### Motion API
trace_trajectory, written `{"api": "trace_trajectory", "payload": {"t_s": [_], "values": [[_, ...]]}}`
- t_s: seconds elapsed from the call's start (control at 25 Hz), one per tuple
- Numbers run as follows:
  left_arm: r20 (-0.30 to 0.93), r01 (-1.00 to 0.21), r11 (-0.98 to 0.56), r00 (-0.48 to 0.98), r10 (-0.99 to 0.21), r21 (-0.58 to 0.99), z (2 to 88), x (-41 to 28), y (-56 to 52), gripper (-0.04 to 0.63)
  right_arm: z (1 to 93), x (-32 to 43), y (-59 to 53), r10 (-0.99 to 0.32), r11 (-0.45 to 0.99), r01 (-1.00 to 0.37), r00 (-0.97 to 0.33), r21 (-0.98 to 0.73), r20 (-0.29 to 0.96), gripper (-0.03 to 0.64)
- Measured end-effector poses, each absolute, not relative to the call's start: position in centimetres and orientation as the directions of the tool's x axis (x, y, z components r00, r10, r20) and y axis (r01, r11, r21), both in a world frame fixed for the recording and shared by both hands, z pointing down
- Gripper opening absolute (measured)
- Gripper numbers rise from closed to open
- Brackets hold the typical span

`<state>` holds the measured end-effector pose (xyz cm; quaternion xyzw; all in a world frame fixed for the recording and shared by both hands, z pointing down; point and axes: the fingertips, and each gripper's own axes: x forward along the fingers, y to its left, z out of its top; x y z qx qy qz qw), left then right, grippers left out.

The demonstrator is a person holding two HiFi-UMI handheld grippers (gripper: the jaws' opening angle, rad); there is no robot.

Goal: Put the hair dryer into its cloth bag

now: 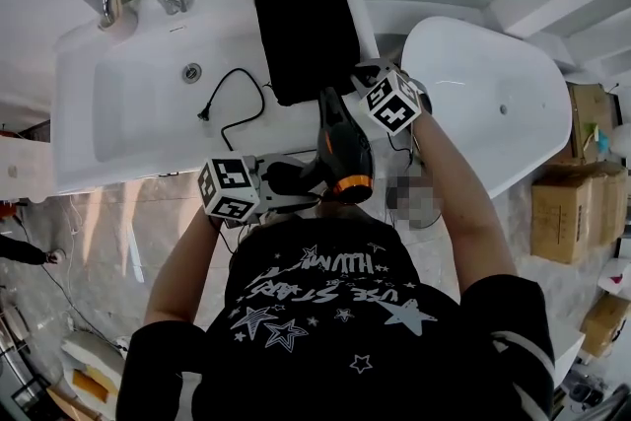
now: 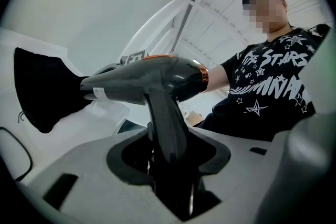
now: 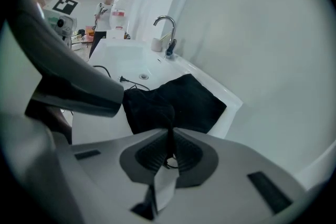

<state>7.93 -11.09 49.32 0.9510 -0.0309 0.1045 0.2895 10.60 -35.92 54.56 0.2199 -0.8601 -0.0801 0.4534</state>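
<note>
Seemingly opening the bag: the left gripper [image 2: 169,152] clamps the handle of the glossy black orange-ringed hair dryer [image 2: 152,78], the right gripper [image 3: 169,136] pinches the lower edge of the flat black cloth bag [image 1: 301,35]; next, the nozzle likely needs steering inside.

Both forearms reach forward from the near side. The left arm [image 1: 185,261] holds the left gripper [image 2: 168,157] nearly level and pointing right, its fingers clamped on the handle of the hair dryer [image 2: 157,78]. The right arm [image 1: 455,187] stretches farther. The right gripper [image 3: 170,131] tilts down toward the far left, fingers pinched together on the edge of the cloth bag [image 3: 178,99].
</note>
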Motion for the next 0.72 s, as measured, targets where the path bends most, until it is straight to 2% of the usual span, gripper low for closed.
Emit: {"api": "trace_trajectory", "payload": {"t_s": [0.4, 0.72], "values": [[0.227, -0.092, -0.813, 0.973, 0.051, 0.575, 51.0, 8.9, -13.5, 0.198, 54.0, 10.1, -36.1, -0.417, 0.907, -0.287, -0.517, 0.308, 0.748, 0.021], [0.351, -0.126, -0.82, 0.931, 0.096, 0.558, 52.8, 7.9, -15.7, 0.198, 53.6, 10.0, -35.8, -0.373, 0.927, -0.253, -0.549, 0.276, 0.748, 0.021]]}}
